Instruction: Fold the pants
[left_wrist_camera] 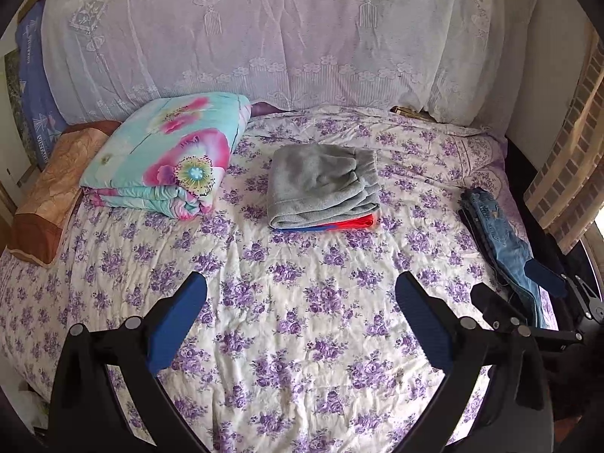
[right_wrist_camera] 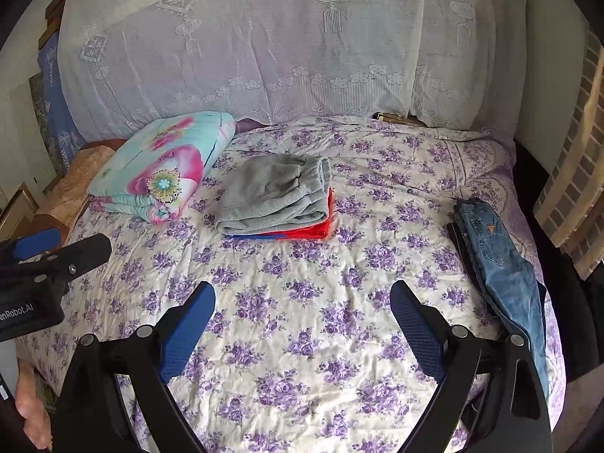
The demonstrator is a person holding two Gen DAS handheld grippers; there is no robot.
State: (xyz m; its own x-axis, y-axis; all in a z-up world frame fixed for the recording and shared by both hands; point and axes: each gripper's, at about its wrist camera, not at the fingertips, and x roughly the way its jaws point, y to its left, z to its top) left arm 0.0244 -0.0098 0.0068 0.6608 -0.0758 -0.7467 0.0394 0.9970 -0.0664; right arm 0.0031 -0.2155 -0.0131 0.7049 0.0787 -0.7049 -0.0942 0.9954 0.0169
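Nearest me, my left gripper [left_wrist_camera: 302, 298] hangs over the white bedsheet printed with purple flowers [left_wrist_camera: 302, 339], its blue-padded jaws spread wide and holding nothing; my right gripper [right_wrist_camera: 302, 302] hangs the same way, jaws apart and empty. Just off to the right, along the bed's edge, lies the pair of blue denim jeans [right_wrist_camera: 498, 264], loosely bunched lengthwise, one leg trailing toward me beside the right gripper. I judge these are the next pants to fold, so I'd steer the right gripper to the waistband and the left to the hem, drag them onto the bare sheet in front, and smooth them flat before any fold; denim is stiff, so I'd pinch both layers well in from the edge. Farther in, mid-bed, sits a folded grey fleece garment [left_wrist_camera: 324, 185] on top of folded red-and-blue cloth [left_wrist_camera: 339, 224], which looks finished. Left of it rests a folded turquoise quilt with pink flowers [left_wrist_camera: 166, 158], and behind everything a white lace cover [left_wrist_camera: 283, 37] drapes the bedding.
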